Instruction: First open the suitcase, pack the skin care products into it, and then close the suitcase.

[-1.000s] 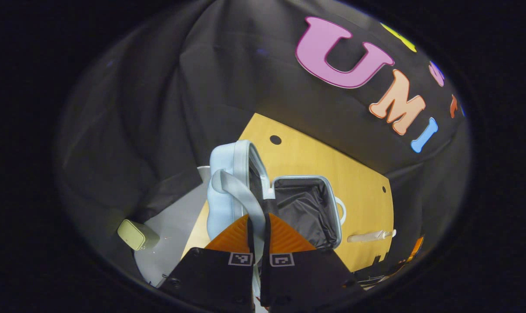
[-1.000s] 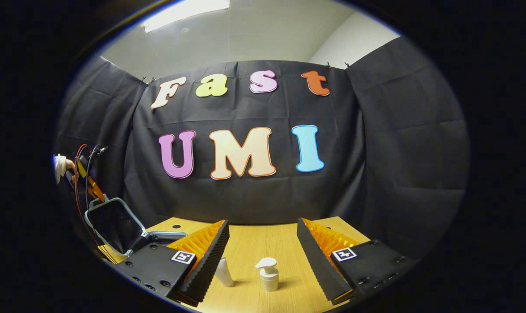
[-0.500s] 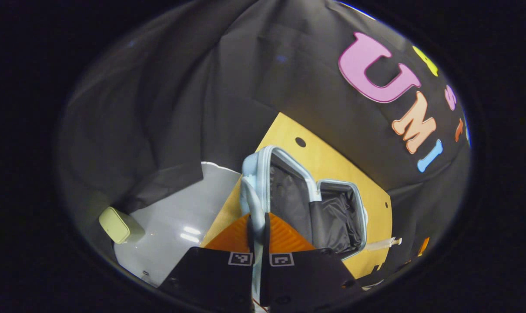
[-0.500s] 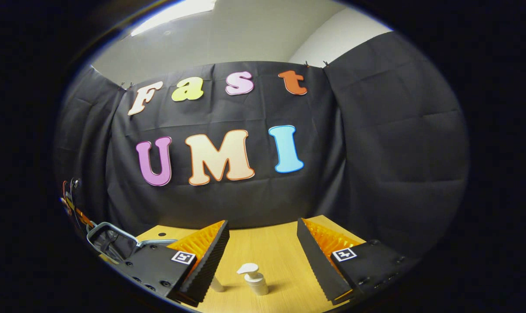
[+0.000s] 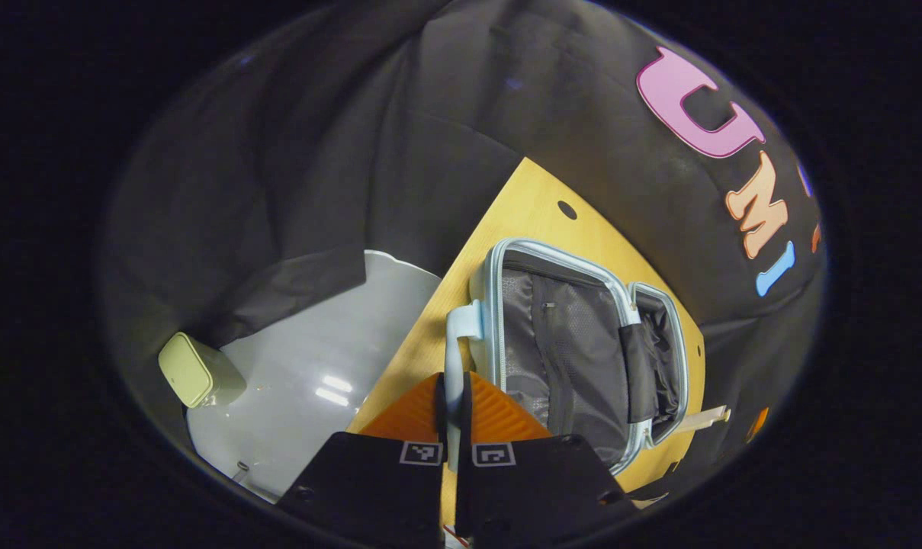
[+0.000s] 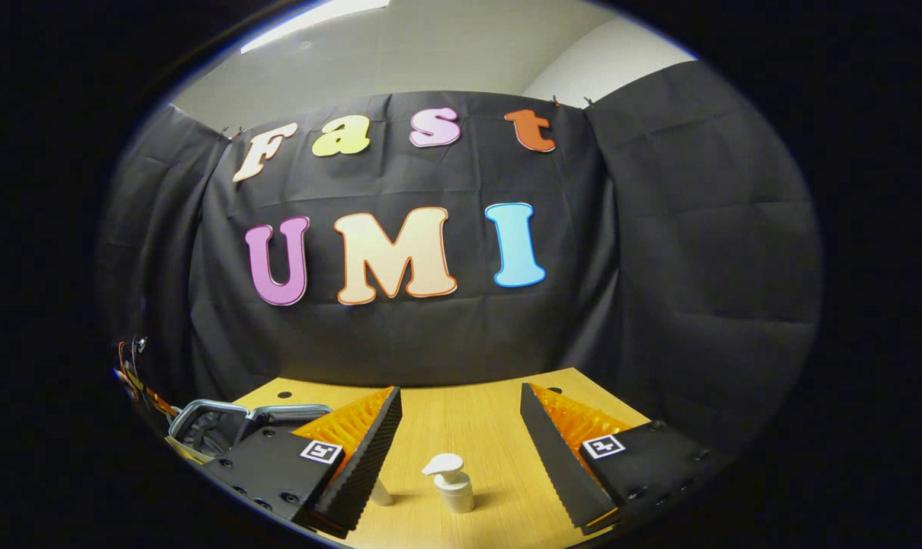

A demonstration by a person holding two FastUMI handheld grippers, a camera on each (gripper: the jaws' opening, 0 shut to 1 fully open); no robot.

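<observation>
We see a light wooden table (image 6: 476, 427) with small round holes near its far edge. On it lies the open suitcase (image 5: 575, 343), at about nine o'clock from the white pump bottle (image 6: 453, 482) standing near the front. A pale tube (image 5: 701, 418) lies just beside the suitcase.

I see a wooden table (image 5: 522, 221) with small round holes; left of it, a grey floor (image 5: 308, 381); a pale green box (image 5: 190, 370) sits there by the black cloth wall (image 5: 300, 152).
</observation>
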